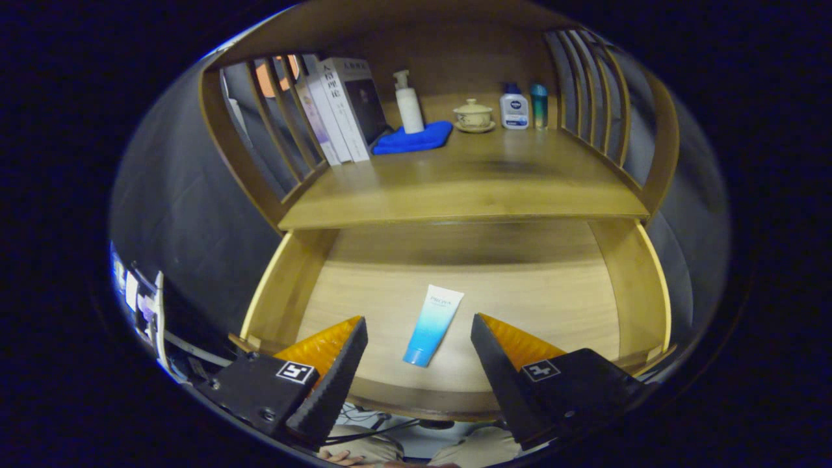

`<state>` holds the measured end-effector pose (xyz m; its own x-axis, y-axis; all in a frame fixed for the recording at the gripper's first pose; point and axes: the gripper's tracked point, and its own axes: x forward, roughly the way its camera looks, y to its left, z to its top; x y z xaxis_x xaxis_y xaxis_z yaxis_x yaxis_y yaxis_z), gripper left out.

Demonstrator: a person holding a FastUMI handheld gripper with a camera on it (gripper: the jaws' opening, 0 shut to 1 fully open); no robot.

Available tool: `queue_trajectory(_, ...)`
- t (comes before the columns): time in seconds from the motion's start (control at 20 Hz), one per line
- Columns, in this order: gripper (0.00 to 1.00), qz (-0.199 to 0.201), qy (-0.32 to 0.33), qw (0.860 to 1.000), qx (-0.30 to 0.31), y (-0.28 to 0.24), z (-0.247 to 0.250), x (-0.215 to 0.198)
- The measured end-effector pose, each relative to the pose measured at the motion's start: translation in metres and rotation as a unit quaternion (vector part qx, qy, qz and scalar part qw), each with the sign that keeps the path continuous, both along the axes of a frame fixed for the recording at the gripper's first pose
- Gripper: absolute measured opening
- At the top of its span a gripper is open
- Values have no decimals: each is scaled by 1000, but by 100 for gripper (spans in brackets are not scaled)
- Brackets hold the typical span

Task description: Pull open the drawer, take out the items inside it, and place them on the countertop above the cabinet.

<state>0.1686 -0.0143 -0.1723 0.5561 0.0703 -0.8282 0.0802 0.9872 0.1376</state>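
Wooden cabinet and drawer holding plastic, cloth, paper and ceramic items.

The countertop (468, 188) and drawer (468, 292) are smooth, satin-finished wood with visible grain. In the drawer lies a glossy plastic tube (432, 325), between the spread fingers of the gripper (419, 354), neither finger touching it. On the countertop: paper-covered books (344, 107), a soft matt cloth (413, 138), a smooth plastic pump bottle (408, 104), and a glazed ceramic lidded cup (473, 116).

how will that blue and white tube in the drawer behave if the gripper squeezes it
The tube lies flat between the open gripper fingers, so it probably won't roll. Its soft-looking body may dent under a squeeze, and its smooth skin could slip. It looks light for its size.
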Motion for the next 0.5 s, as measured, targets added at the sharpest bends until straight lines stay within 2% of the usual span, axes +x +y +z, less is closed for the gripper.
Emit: queue_trajectory(0.5,98,-34,127,991,2,13,-54,19)
